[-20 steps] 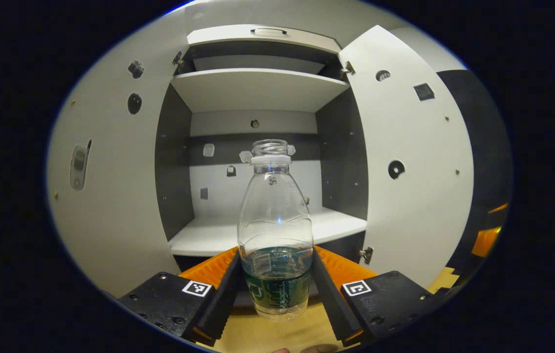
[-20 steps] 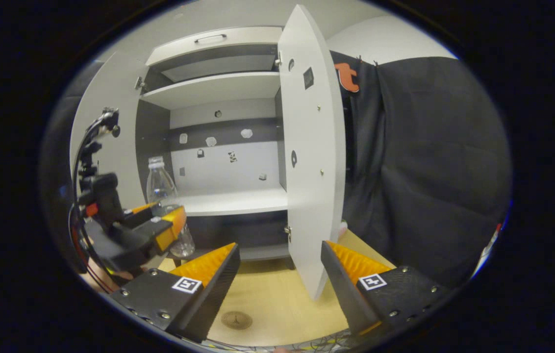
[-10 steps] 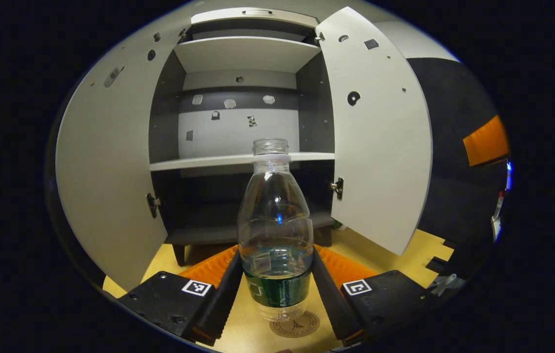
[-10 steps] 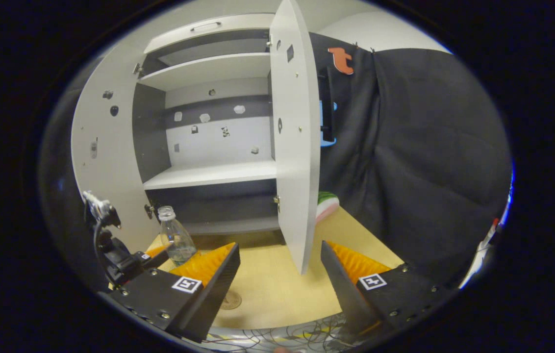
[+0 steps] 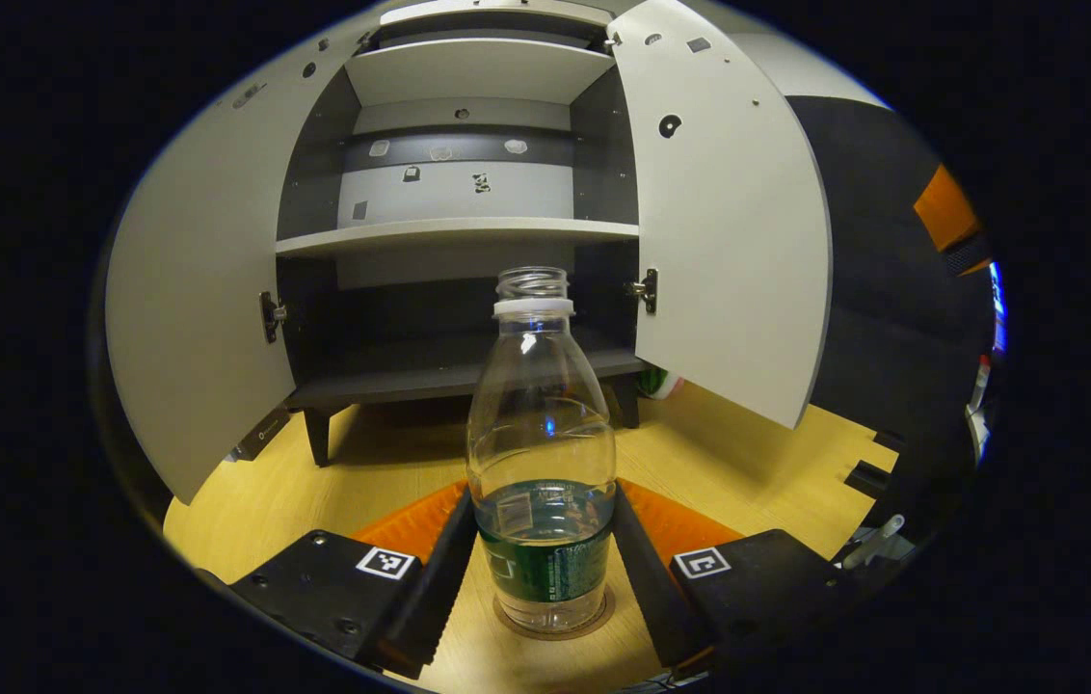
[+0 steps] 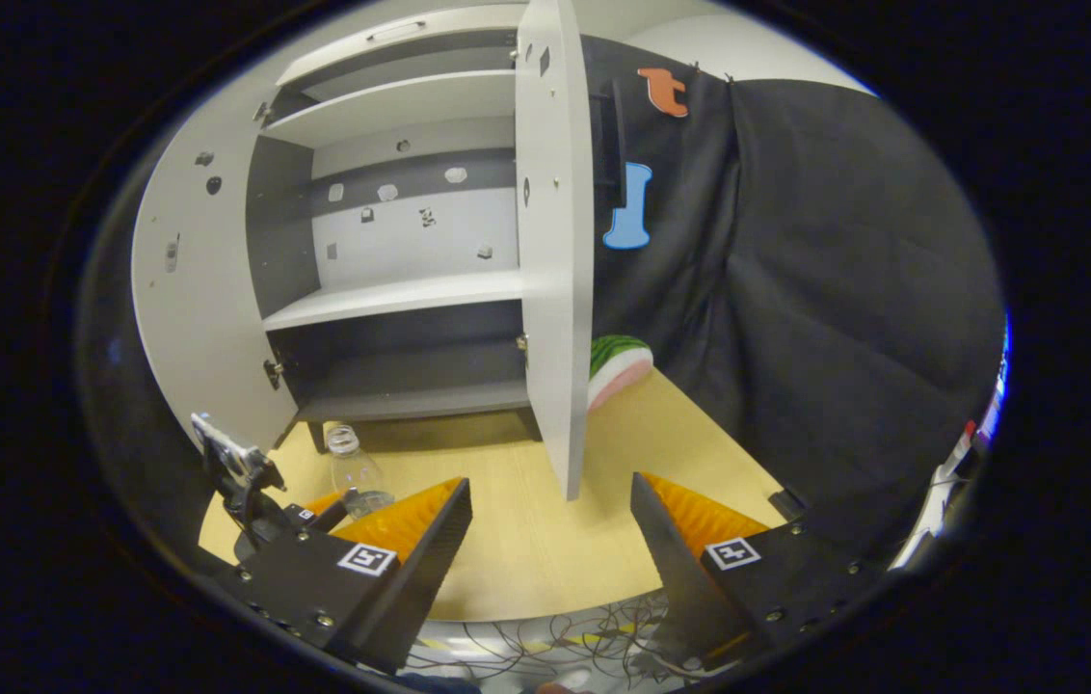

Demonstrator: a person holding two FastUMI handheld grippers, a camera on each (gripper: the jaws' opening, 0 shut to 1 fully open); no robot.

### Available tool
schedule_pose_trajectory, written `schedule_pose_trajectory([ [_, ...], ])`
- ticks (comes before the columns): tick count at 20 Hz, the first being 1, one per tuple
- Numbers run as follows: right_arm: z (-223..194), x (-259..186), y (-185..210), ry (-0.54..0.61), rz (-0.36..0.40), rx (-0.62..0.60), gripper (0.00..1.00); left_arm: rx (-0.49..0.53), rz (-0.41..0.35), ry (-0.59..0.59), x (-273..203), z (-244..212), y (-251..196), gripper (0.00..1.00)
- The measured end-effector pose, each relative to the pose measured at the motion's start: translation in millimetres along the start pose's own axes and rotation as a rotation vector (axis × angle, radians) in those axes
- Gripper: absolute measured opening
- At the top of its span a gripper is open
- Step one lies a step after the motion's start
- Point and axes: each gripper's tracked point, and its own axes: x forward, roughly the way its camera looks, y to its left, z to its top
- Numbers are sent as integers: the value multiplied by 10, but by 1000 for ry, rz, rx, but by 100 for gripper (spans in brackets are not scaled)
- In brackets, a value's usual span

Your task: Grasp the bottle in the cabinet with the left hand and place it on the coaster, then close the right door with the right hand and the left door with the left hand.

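I've just lowered the bottle (image 5: 543, 453) from the cabinet (image 5: 454, 231) onto the coaster (image 5: 555, 628), left hand-held gripper (image 5: 543, 564) still clamped on it; release next.

Dim booth, sharp focus, strong fisheye bending at edges, glint on bottle (image 5: 545, 424)

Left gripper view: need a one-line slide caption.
Left claw shut on the uncapped bottle, its base on the coaster, before the cabinet with both doors open.
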Motion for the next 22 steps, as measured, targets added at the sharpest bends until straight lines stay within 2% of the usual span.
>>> schedule_pose_trajectory([
  [4, -132, -50, -79, 22, -7, -28, 100, 35, 0, -21, 108, -18, -5, 83],
  [7, -210, -61, -132, 39, -7, -32, 98, 11, 0, 11, 129, -114, -30, 83],
  [10, -222, -57, -197, 44, -14, -31, 100, 49, 8, -2, 137, -175, 18, 83],
  [12, -266, -66, -195, 53, -13, -22, 100, 33, -6, 17, 132, -270, -8, 83],
  [13, -302, -60, -194, 61, -13, -19, 98, 30, -7, -11, 129, -227, -11, 84],
  [15, -362, -64, -158, 75, -2, -19, 100, 29, -7, -8, 108, -252, -10, 82],
  [22, -409, -46, -88, 89, 15, -24, 98, 2, 7, -9, 28, -292, 15, 83],
])
